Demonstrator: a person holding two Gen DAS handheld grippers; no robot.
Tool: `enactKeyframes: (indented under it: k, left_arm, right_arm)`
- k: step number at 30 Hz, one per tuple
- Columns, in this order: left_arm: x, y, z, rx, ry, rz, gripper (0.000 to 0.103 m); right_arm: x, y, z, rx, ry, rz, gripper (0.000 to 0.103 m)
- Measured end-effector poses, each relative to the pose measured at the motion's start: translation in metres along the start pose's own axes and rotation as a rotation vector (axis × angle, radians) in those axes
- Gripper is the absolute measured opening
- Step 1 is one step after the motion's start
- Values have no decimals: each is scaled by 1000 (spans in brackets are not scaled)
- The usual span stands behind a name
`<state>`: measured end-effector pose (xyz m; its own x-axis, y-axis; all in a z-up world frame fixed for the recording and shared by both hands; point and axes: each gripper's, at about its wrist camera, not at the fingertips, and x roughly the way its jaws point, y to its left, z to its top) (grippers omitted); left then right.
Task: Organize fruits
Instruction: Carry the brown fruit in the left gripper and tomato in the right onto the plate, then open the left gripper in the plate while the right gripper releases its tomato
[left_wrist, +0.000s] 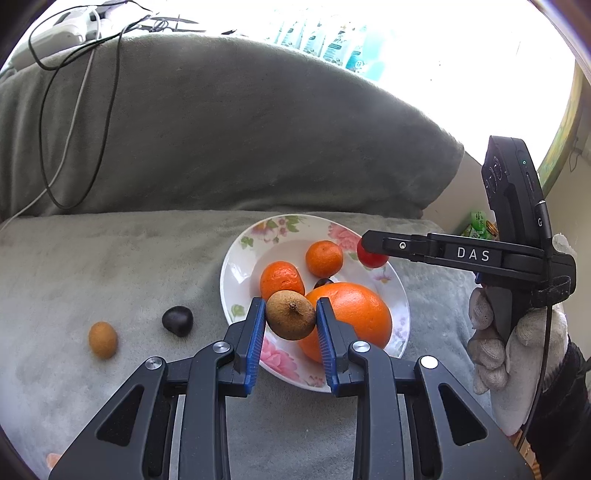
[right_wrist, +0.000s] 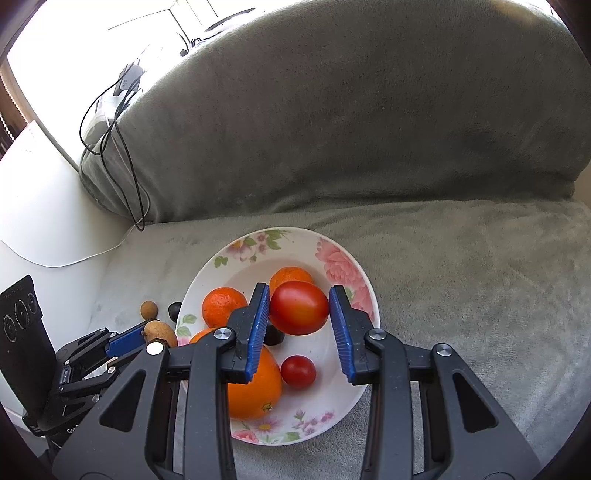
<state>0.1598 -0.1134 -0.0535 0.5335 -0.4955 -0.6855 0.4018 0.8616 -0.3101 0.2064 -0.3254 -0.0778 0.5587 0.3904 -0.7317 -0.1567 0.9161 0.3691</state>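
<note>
My left gripper (left_wrist: 291, 310) is shut on a brown, rough-skinned fruit (left_wrist: 291, 315) and holds it over the near edge of a flowered white plate (left_wrist: 236, 258). On the plate lie two mandarins (left_wrist: 324, 258) (left_wrist: 282, 280), a big orange (left_wrist: 351, 317) and a dark fruit (left_wrist: 323, 283). My right gripper (right_wrist: 299, 290) is shut on a red tomato (right_wrist: 299, 307) above the plate (right_wrist: 354, 398). A small red tomato (right_wrist: 298, 371) lies below it, beside the big orange (right_wrist: 255, 384). A dark plum (left_wrist: 178, 320) and a small brown fruit (left_wrist: 103, 339) rest on the blanket left of the plate.
The plate sits on a grey blanket (left_wrist: 110, 258) that covers a sofa seat, with the backrest (right_wrist: 369, 129) rising behind it. Black and white cables (left_wrist: 74, 129) hang over the backrest's left end. A white-gloved hand (left_wrist: 517, 339) holds the right gripper.
</note>
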Motion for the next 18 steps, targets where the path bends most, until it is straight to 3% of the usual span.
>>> enactKeyframes:
  k: [8, 13, 18]
  left_arm:
    - [-1, -3, 1, 7, -5, -6, 26]
    - [-1, -5, 1, 9, -5, -7, 28]
    - [-4, -6, 1, 10, -12, -12, 33]
  right_arm:
    - [-1, -2, -1, 7, -5, 4, 36]
    - [-7, -2, -2, 8, -22, 13, 52]
    - [-12, -2, -1, 5, -35, 11, 54]
